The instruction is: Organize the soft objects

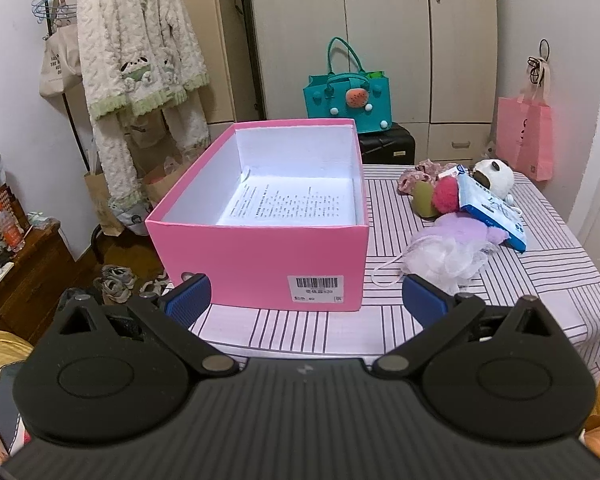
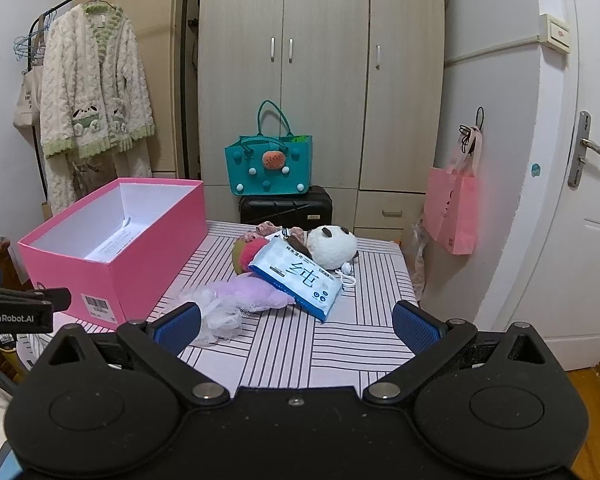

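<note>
Striped cloth covers the worktop [image 2: 340,344], on which an open pink box [image 1: 260,248] is set; only a printed sheet is seen on its floor. Well to the right of the box a heap of soft objects is gathered: a lilac-and-white mesh puff [image 2: 236,300] nearest the box, a blue wipes pack [image 2: 300,280] laid across the heap, a panda plush [image 2: 334,246] on the far side, and a red-and-green plush [image 2: 248,254] under the pack.

Both the left gripper [image 1: 306,300] and the right gripper [image 2: 296,326] are held short of the things, jaws spread wide and nothing gripped. Sorting is judged not yet begun. A reach to the heap is called for next, probably by the right gripper toward the puff, followed by a carry left into the box.
</note>
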Available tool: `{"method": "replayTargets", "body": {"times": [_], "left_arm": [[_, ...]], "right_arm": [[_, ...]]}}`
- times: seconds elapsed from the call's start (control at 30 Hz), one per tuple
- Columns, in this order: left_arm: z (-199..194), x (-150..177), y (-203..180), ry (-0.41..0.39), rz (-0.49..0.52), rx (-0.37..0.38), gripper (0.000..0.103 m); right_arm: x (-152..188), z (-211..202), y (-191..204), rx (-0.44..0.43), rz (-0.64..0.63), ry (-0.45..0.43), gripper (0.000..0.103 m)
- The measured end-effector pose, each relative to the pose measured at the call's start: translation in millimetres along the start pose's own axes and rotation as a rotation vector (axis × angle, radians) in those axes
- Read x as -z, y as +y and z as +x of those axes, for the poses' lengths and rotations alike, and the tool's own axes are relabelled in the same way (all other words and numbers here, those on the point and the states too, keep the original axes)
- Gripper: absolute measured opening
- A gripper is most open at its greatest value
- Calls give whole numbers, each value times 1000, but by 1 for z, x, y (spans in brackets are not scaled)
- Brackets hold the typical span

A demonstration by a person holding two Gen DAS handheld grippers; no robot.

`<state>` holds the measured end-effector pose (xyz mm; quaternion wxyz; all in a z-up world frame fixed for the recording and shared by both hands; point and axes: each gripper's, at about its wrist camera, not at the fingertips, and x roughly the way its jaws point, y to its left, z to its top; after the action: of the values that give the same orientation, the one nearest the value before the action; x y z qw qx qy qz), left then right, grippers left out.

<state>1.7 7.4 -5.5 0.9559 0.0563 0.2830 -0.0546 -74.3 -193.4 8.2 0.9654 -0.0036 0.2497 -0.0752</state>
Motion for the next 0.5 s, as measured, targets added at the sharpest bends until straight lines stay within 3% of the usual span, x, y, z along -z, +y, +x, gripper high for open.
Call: {"method": "replayTargets", "body": {"times": [0.4, 0.5], "left_arm": [[-9, 3, 5, -28, -39, 69, 103], [-11, 3, 5, -44, -38, 52, 103]], "right_arm": [[2, -4, 0, 0, -9, -9, 103], [2, -6, 1, 0, -15, -15, 103]]}}
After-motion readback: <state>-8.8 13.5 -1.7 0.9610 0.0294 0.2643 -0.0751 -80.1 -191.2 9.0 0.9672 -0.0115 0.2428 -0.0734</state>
